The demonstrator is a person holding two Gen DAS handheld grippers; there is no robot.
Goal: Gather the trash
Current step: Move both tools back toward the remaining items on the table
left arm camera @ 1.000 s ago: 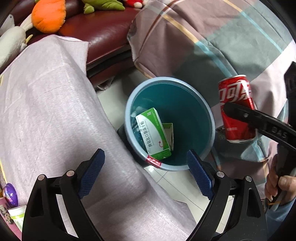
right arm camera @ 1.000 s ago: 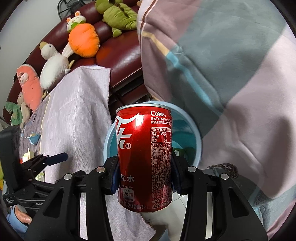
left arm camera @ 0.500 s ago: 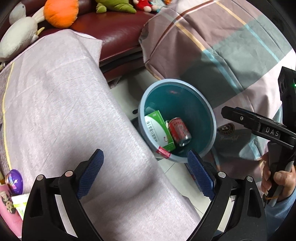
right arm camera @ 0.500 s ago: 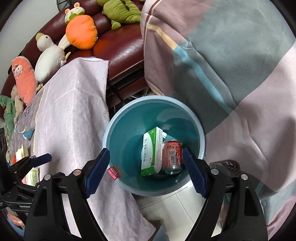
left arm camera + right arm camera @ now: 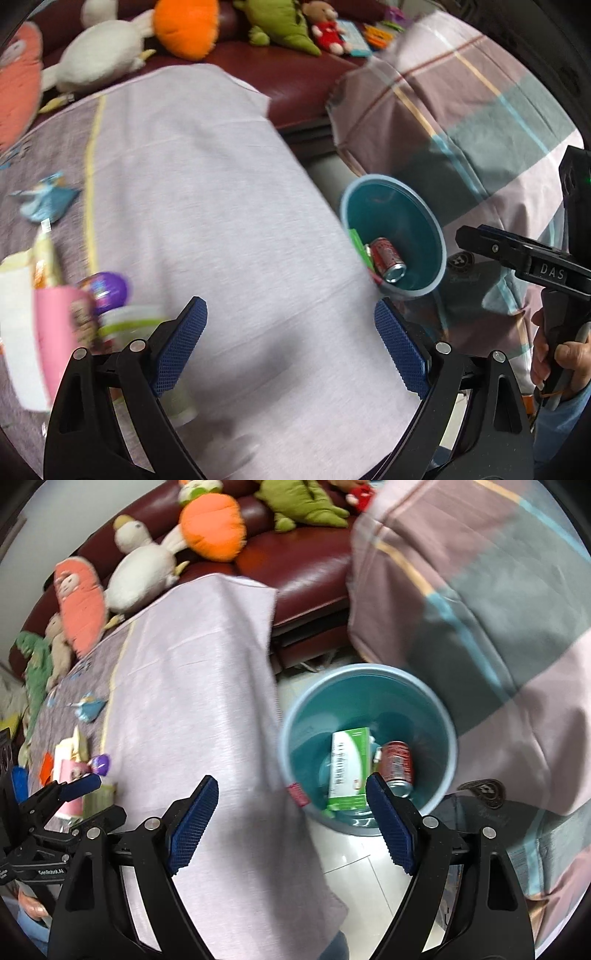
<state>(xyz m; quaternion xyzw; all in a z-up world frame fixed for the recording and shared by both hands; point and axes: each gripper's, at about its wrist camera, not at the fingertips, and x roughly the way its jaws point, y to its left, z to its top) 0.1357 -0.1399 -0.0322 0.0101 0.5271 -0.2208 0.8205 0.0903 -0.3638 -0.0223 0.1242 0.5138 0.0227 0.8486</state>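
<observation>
Soft toys sit on a dark red sofa (image 5: 306, 565) behind a table (image 5: 221, 221) with a pale purple cloth. Beside the table, a blue bin (image 5: 369, 753) stands on the white floor. Inside it lie a red soda can (image 5: 397, 766) and a green and white box (image 5: 347, 771), side by side. Both the right gripper (image 5: 291, 827) and the left gripper (image 5: 290, 347) have their fingers wide apart and hold nothing. More small trash waits at the table's far left end, too blurry to name.
</observation>
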